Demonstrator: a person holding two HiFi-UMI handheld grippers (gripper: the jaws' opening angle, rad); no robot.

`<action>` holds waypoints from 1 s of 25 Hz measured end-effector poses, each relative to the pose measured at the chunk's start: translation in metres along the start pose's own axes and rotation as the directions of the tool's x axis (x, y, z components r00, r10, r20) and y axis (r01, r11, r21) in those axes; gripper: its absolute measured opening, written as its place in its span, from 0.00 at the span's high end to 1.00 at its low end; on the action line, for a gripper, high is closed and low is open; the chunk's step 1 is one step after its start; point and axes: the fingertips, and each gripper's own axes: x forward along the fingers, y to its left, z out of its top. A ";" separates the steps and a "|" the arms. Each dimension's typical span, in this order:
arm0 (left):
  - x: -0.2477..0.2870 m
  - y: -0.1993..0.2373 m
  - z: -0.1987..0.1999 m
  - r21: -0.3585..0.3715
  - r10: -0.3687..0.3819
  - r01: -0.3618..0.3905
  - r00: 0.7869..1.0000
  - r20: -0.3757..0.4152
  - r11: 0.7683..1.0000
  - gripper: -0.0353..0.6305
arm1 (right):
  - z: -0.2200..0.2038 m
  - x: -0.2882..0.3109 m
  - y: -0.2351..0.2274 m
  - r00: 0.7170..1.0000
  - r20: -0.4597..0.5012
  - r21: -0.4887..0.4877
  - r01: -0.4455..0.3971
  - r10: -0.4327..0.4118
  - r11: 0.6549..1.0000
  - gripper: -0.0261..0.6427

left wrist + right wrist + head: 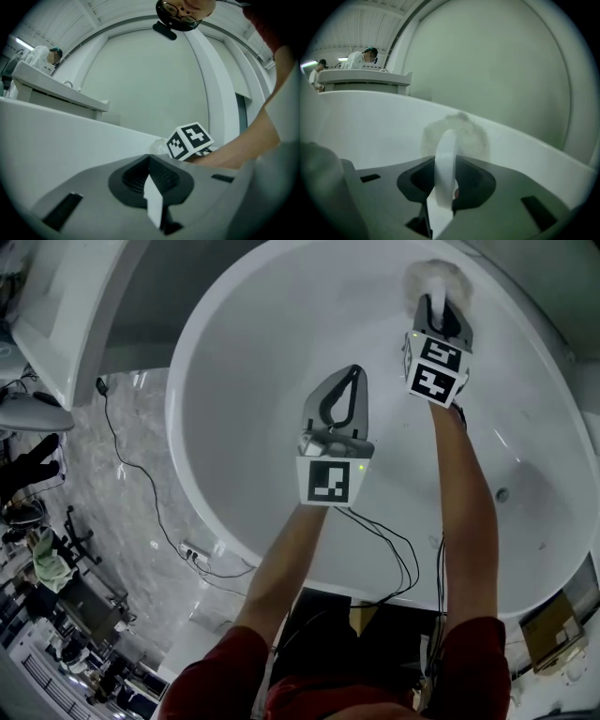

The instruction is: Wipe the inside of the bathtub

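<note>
A big white bathtub [272, 343] fills most of the head view, and the person leans over it with both arms reaching inside. The right claw [437, 304] is far out at the other side of the tub. It is clamped on the white handle [446, 159] of a fluffy pad [437, 277]. The pad is pressed flat on the inside wall of the tub, high up near the rim. In the right gripper view the fluffy pad [457, 133] sits just past the right claw [445, 164], touching the white wall. The left claw [353, 373] hangs over the middle of the tub, not touching it. Its two jaws are closed together, with nothing between them. In the left gripper view the left claw [150, 161] points at the tub wall, and the marker cube [190, 139] of the other claw shows just behind it. A small round drain [502, 494] sits low in the tub on the right. A black cable [131, 470] lies on the shiny floor [112, 549] beside the tub.
</note>
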 end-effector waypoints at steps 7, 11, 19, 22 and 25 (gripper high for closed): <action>-0.004 0.002 0.028 -0.009 -0.034 0.034 0.999 0.003 0.999 0.92 | -0.003 -0.052 0.018 0.996 -0.033 0.111 -0.076 0.080 0.991 0.82; -0.026 -0.025 0.063 0.007 -0.065 0.065 0.998 0.002 0.998 0.92 | 0.014 -0.136 0.005 0.997 -0.002 0.179 -0.076 0.078 0.981 0.82; -0.066 -0.100 0.159 -0.044 -0.114 0.117 0.991 0.075 0.992 0.92 | 0.074 -0.292 -0.046 0.990 0.141 0.210 -0.004 -0.026 0.978 0.82; -0.082 -0.131 0.189 -0.045 -0.151 0.155 0.985 0.080 0.987 0.92 | 0.095 -0.342 -0.071 0.982 0.170 0.236 0.037 -0.079 0.971 0.82; -0.103 -0.164 0.215 0.034 -0.196 0.194 0.975 0.103 0.980 0.92 | 0.114 -0.397 -0.095 0.972 0.198 0.221 0.084 -0.129 0.972 0.82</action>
